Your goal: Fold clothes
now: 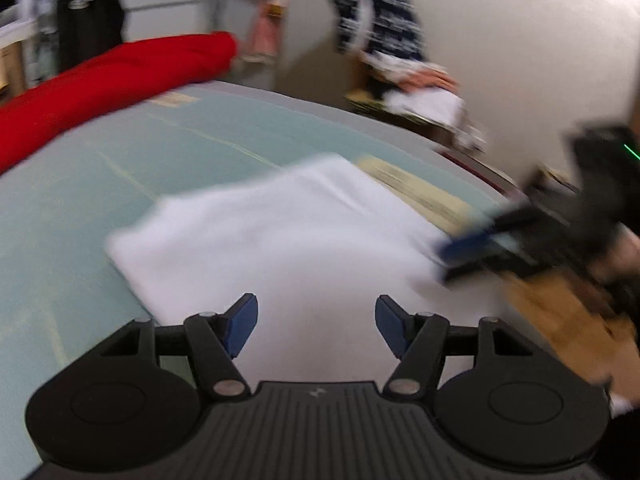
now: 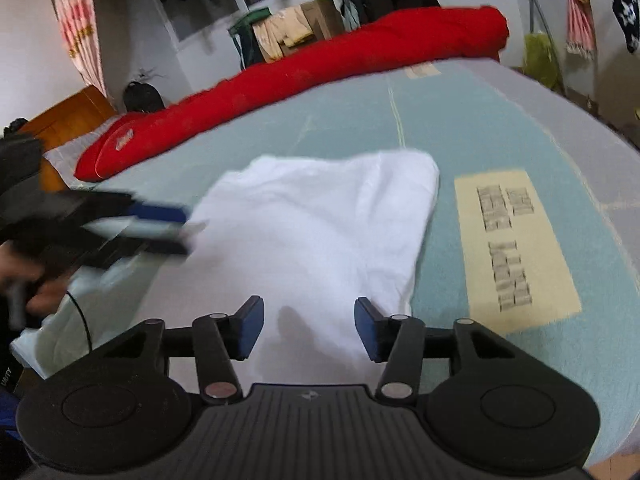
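A folded white garment [image 1: 280, 232] lies flat on the pale teal bed sheet [image 1: 120, 168]. My left gripper [image 1: 317, 320] hovers over its near edge, open, with only cloth showing below the gap between the blue pads. In the right wrist view the same white garment [image 2: 320, 220] fills the middle, and my right gripper [image 2: 310, 324] stands open above its near edge with nothing between the pads. Each view shows the other gripper blurred at a side edge of the garment: the right gripper [image 1: 472, 252] and the left gripper [image 2: 160, 228], both with jaws apart.
A long red rolled quilt [image 2: 320, 64] lies along the far side of the bed sheet [image 2: 480, 128]. A beige printed patch [image 2: 512, 248] sits right of the garment. Hanging clothes [image 1: 376, 20], a cardboard box and a wooden headboard [image 2: 68, 116] surround the bed.
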